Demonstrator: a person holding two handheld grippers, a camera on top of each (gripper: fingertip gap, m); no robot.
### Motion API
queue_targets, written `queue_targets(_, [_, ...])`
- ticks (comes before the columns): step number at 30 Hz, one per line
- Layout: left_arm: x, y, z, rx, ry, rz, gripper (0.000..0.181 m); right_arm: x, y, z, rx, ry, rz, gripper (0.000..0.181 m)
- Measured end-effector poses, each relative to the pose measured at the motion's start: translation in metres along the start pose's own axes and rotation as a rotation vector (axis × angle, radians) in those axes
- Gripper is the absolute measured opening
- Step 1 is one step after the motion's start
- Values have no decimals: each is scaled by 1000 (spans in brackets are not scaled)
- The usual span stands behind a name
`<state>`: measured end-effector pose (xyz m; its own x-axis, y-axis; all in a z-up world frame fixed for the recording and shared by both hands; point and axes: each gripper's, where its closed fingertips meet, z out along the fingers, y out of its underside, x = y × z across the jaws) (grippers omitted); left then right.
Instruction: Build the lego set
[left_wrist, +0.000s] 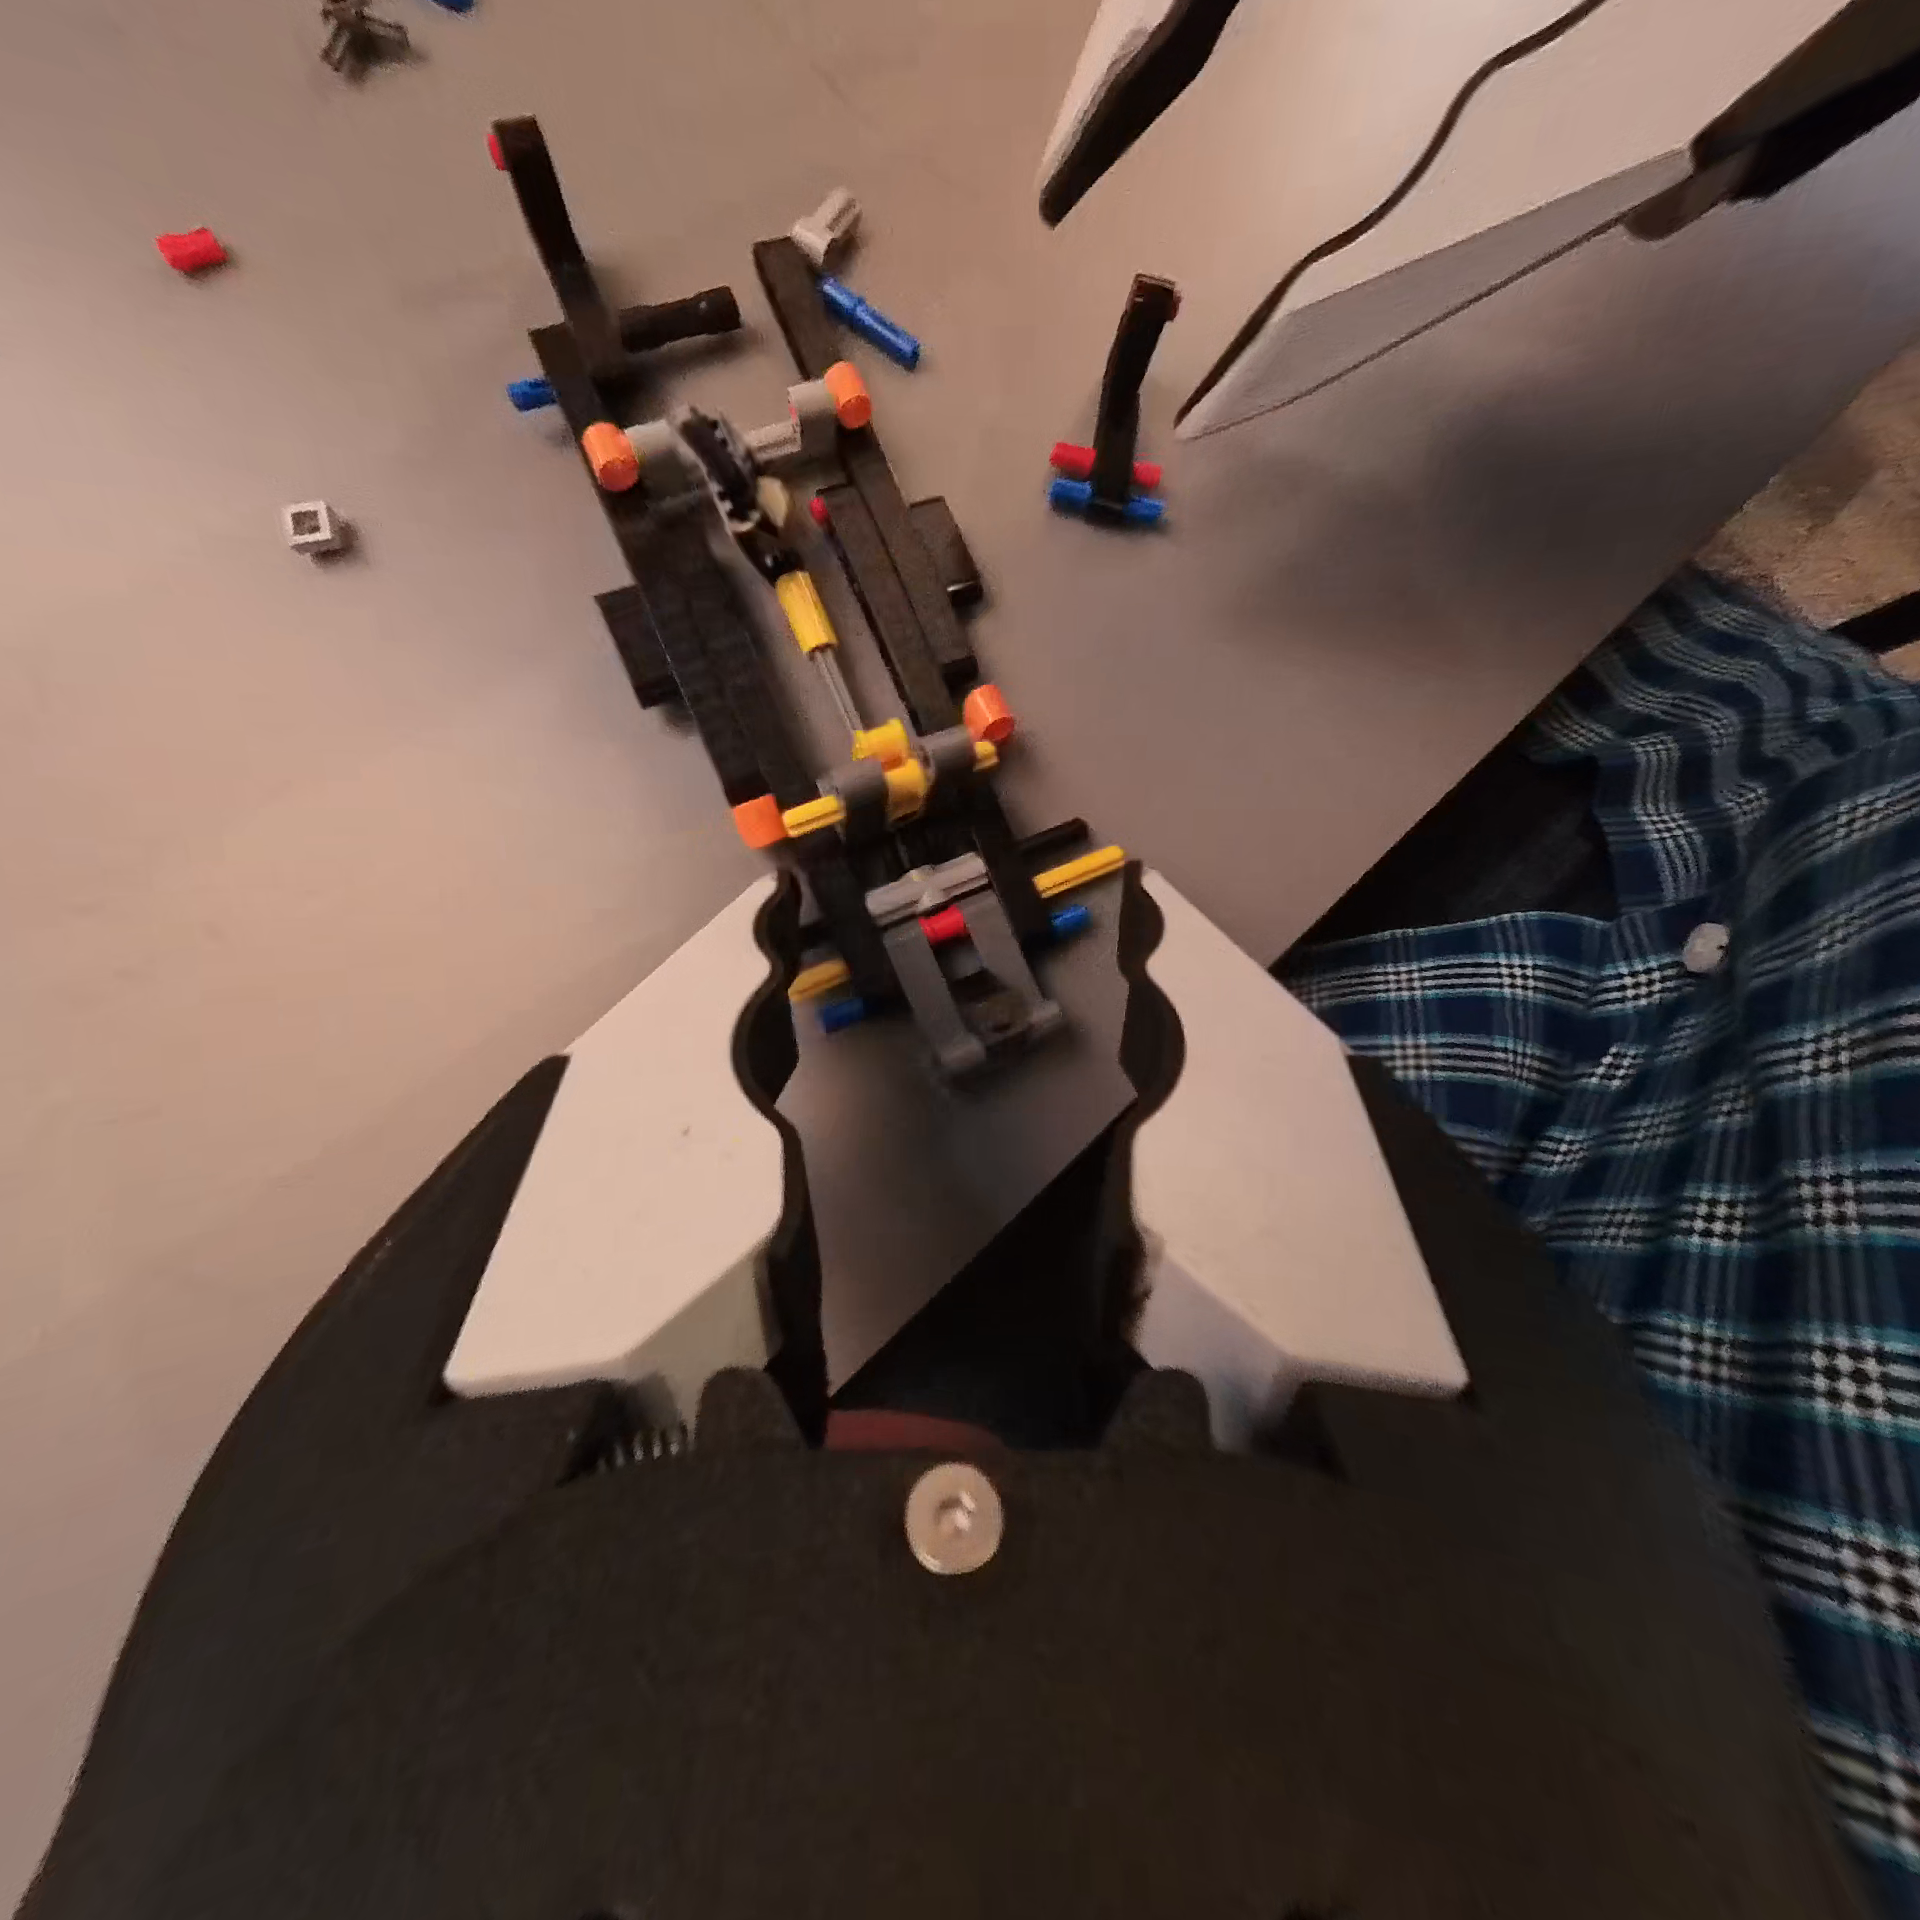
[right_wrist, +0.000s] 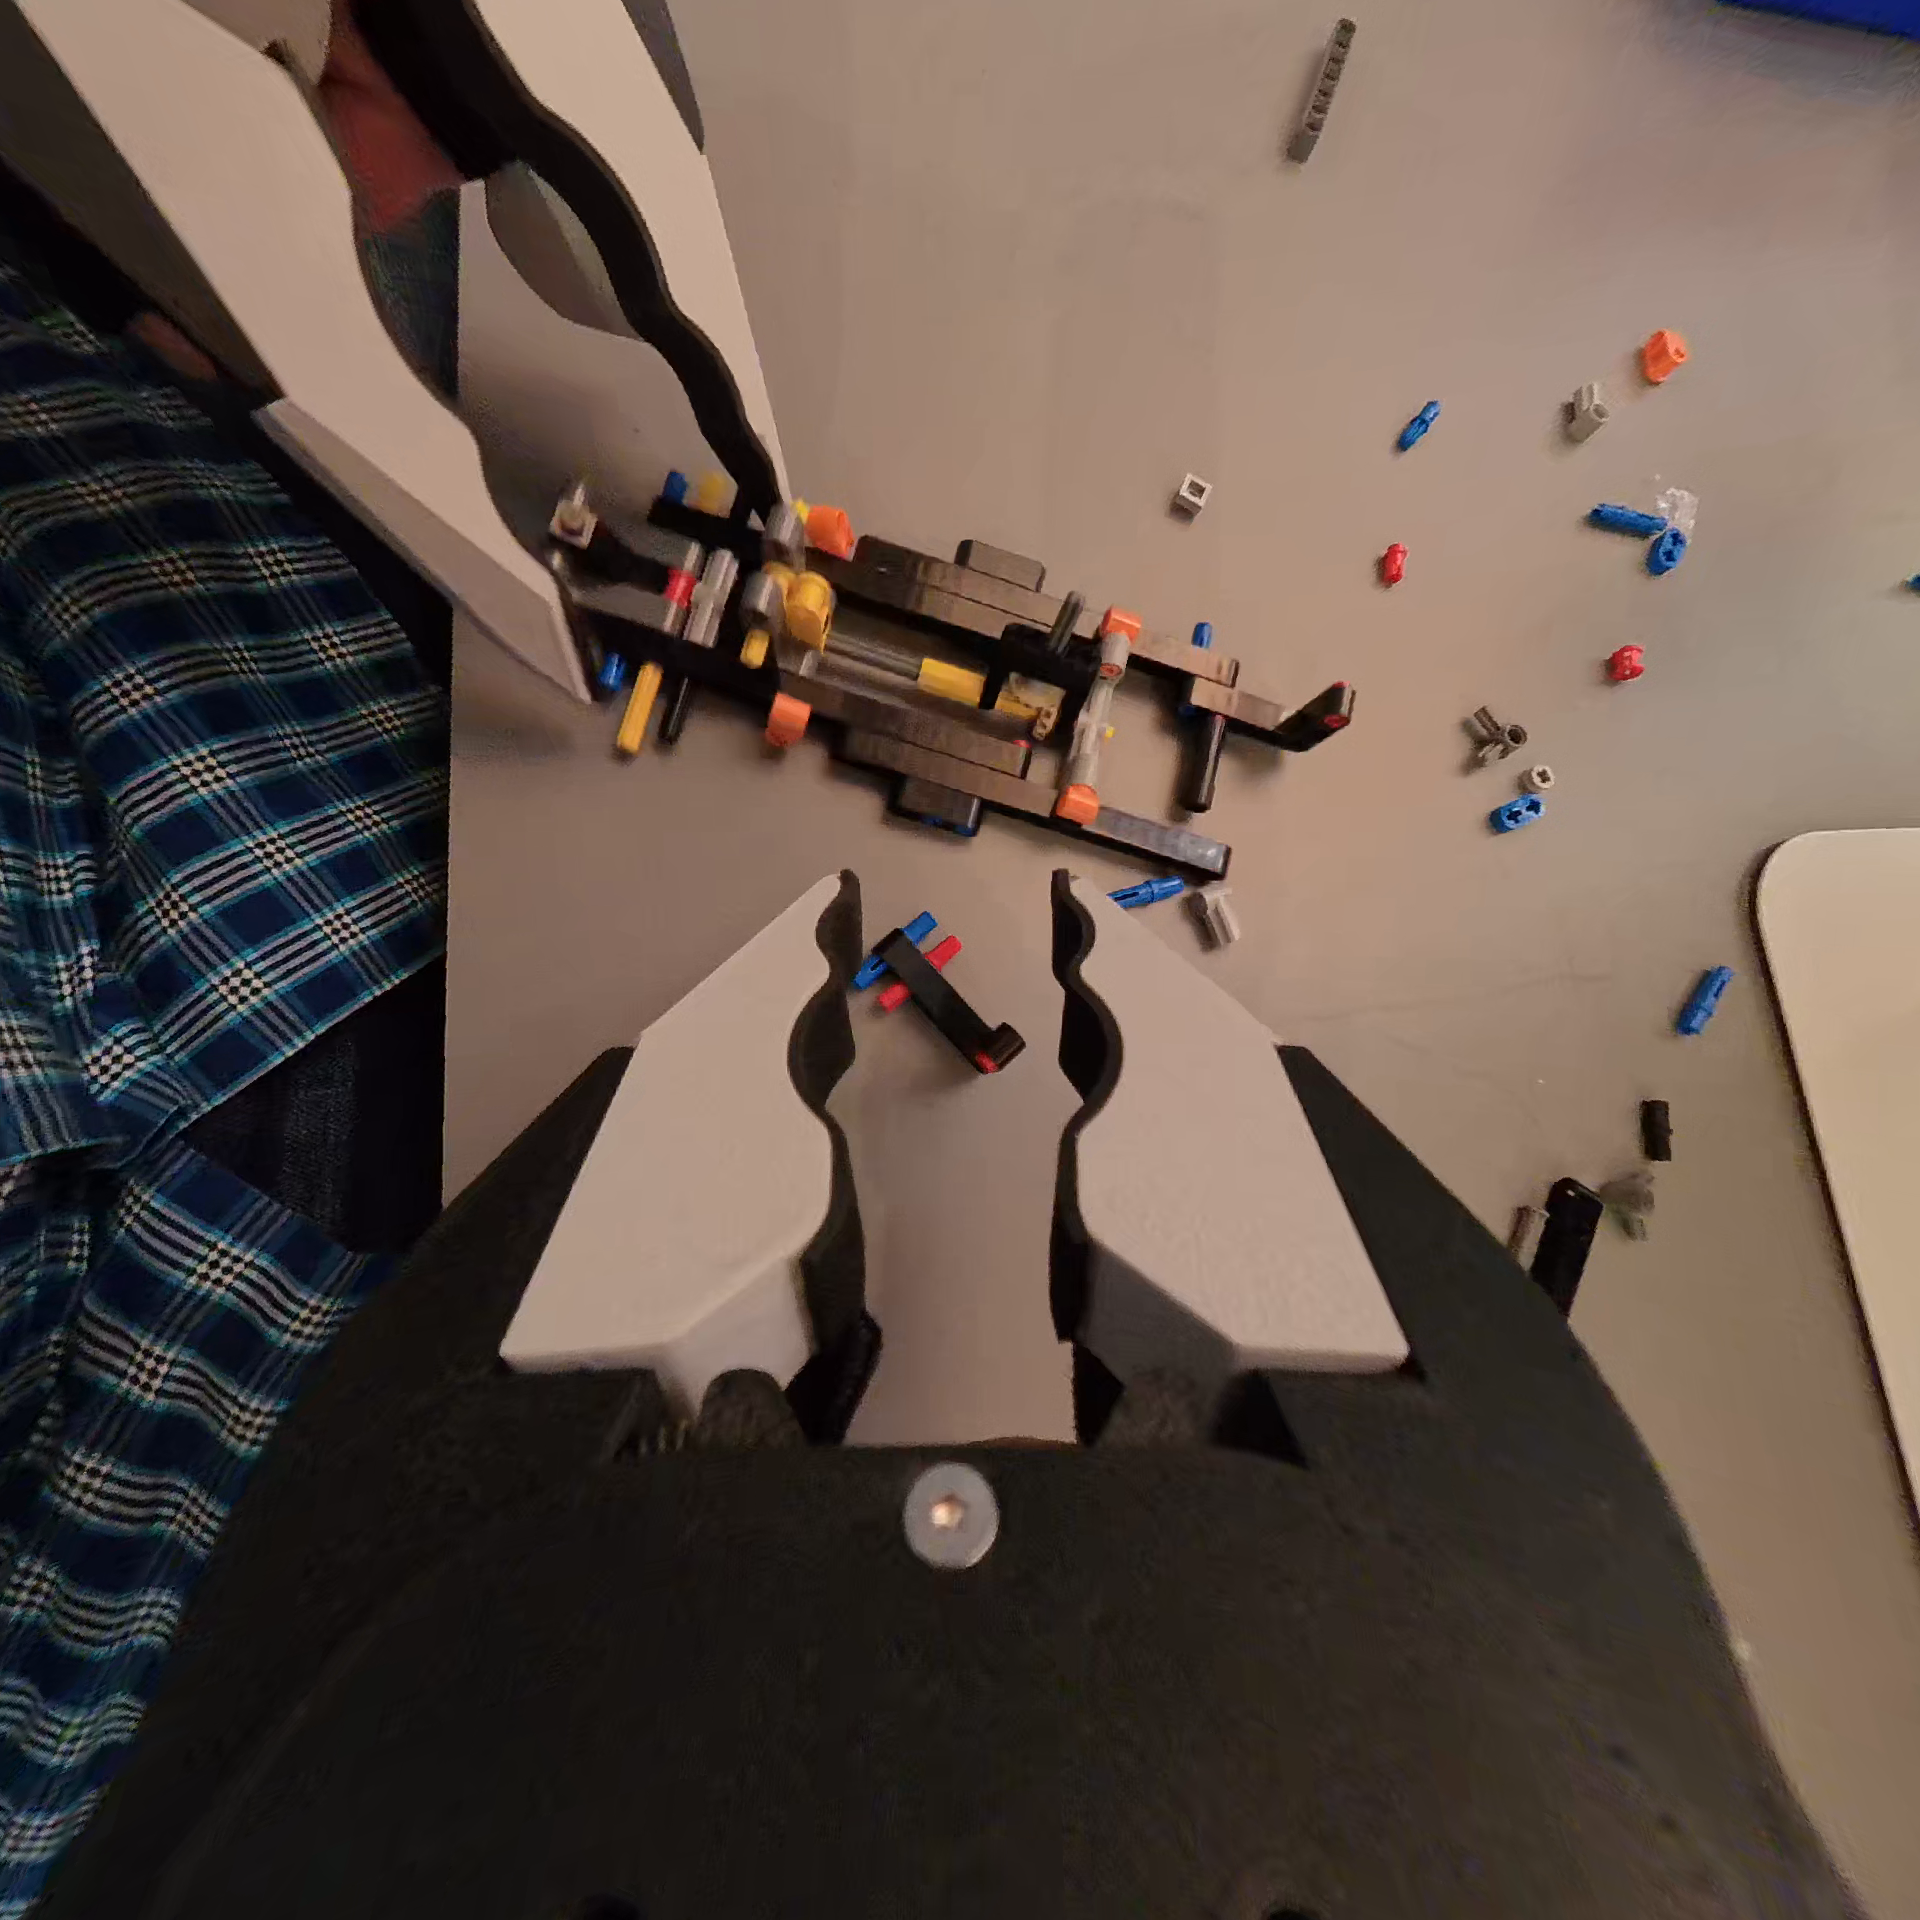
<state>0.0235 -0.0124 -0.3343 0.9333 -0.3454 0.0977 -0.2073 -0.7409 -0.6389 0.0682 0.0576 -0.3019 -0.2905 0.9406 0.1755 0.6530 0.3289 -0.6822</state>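
A long black lego chassis (left_wrist: 727, 623) with orange bushes, a yellow cylinder and grey parts lies on the grey table; it also shows in the right wrist view (right_wrist: 935, 665). My left gripper (left_wrist: 956, 894) is open, its fingers on either side of the chassis's near grey end. It shows at the top left of the right wrist view (right_wrist: 675, 592). My right gripper (right_wrist: 954, 883) is open and empty, hovering over a small black bent beam with blue and red pins (right_wrist: 935, 987). That beam stands right of the chassis in the left wrist view (left_wrist: 1117, 416).
Loose pins and connectors in blue (right_wrist: 1621, 520), red (right_wrist: 1392, 561), orange (right_wrist: 1662, 353) and grey (right_wrist: 1320, 94) lie scattered right of the chassis. A white sheet (right_wrist: 1849, 1091) lies at the right edge. A person's plaid shirt (right_wrist: 208, 727) is at the table's edge. The left gripper's tips are roughly 10 cm from the right gripper's.
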Motion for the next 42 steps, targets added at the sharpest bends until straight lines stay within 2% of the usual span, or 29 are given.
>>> queue_targets(1, [1,-1,0,5,4,-2,62,0,0,0,1,-3,11,35])
queue_targets(7, [3,-9,-9,58,71,-26,60,1,2,1,16,-18,45,34])
queue_targets(13, [-22,-13,-22,67,50,15,51,-2,2,5,18,-37,63,29])
queue_targets(16, [-33,-7,-19,30,55,19,49,-5,0,10,19,-46,87,30])
queue_targets(19, [-24,-2,-11,9,137,-7,45,-6,0,18,7,-41,99,29])
queue_targets(30, [21,-7,-1,31,287,31,47,0,11,36,-28,-33,142,29])
queue_targets(37, [-8,-13,-14,78,241,15,47,6,15,36,-12,-34,145,26])
queue_targets(42, [-24,-17,-13,82,185,34,52,5,11,39,-1,-50,133,28])
